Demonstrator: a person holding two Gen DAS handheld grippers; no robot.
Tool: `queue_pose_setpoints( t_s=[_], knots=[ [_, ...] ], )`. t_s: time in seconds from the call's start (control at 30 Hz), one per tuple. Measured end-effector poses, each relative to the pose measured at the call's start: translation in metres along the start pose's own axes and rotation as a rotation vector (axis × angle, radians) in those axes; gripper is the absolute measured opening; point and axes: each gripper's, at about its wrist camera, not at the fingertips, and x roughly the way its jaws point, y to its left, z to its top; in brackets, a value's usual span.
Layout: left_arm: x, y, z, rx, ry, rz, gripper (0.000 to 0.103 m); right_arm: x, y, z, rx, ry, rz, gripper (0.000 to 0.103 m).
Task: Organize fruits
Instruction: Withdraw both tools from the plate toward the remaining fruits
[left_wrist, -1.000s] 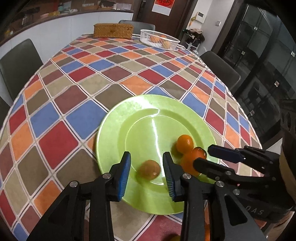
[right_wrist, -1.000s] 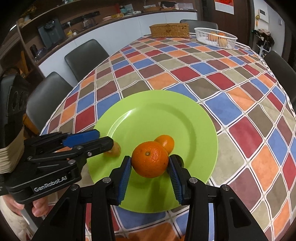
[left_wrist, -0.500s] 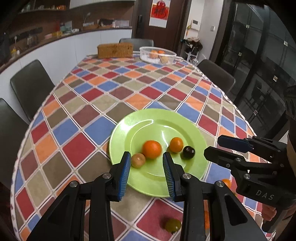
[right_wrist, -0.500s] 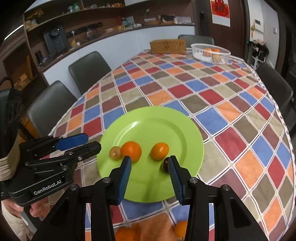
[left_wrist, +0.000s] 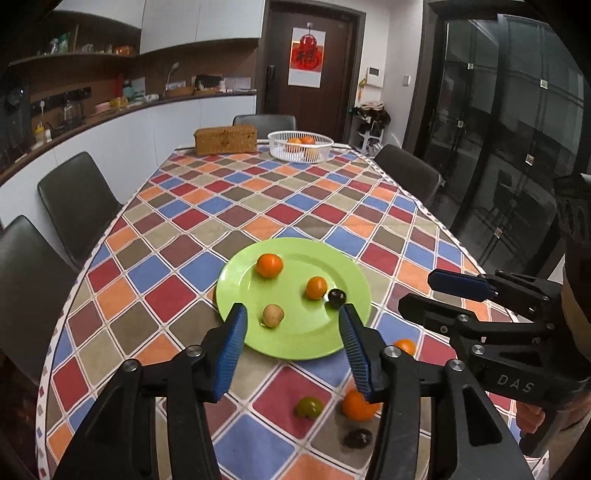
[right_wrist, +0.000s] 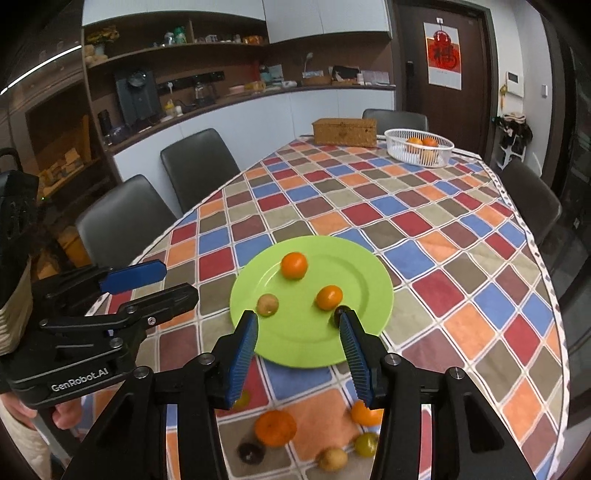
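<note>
A green plate (left_wrist: 295, 343) (right_wrist: 295, 343) lies on the checked tablecloth. On it rest a big orange (left_wrist: 269, 264) (right_wrist: 294, 265), a small orange (left_wrist: 316, 287) (right_wrist: 329, 297), a tan fruit (left_wrist: 273, 315) (right_wrist: 267, 304) and a dark fruit (left_wrist: 337, 297) (right_wrist: 337, 316). My left gripper (left_wrist: 291, 325) (right_wrist: 177, 282) hovers above the plate's near rim, its jaws opening with nothing between them. My right gripper (right_wrist: 298, 325) (left_wrist: 421, 291) hangs beside it, jaws also opening and empty. Several loose fruits lie near the table's front edge, among them an orange (left_wrist: 358, 406) (right_wrist: 275, 427) and a green fruit (left_wrist: 308, 407).
A white basket (left_wrist: 300, 147) (right_wrist: 419, 146) holding oranges and a wicker box (left_wrist: 225, 139) (right_wrist: 344, 132) stand at the table's far end. Dark chairs (left_wrist: 77, 195) (right_wrist: 199, 166) line both sides. A person's hand grips each tool.
Both grippers rose and drew back from the plate. The right one let go of the big orange, which now rests on the plate. The left jaws spread wider, away from the tan fruit.
</note>
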Motion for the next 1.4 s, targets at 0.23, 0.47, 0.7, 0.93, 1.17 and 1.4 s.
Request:
queue_pose_setpoints(
  t_s=[0.23,0.47,0.7,0.93,1.17,1.4],
  knots=[
    [-0.027,-0.017,-0.013,0.025,-0.041,0.01,0.062,-0.03,0.0,-0.019,-0.007,-0.037,-0.022,0.053],
    [-0.038,-0.031,-0.029,0.029,-0.038,0.003,0.066,-0.049,0.0,-0.037,0.003,-0.054,-0.011,0.058],
    [-0.042,-0.041,-0.05,0.029,-0.022,0.003,0.066,-0.056,-0.002,-0.057,-0.01,-0.041,-0.025,0.059],
    [-0.047,-0.047,-0.075,-0.007,-0.03,0.003,0.066,-0.07,-0.001,-0.078,-0.034,-0.078,-0.073,0.059],
    [-0.043,-0.054,-0.102,0.009,-0.015,0.009,0.066,-0.078,0.0,-0.101,-0.061,-0.1,-0.127,0.059],
    [-0.033,-0.062,-0.123,0.04,-0.002,0.01,0.066,-0.068,0.003,-0.124,-0.091,-0.047,-0.121,0.059]
  ],
)
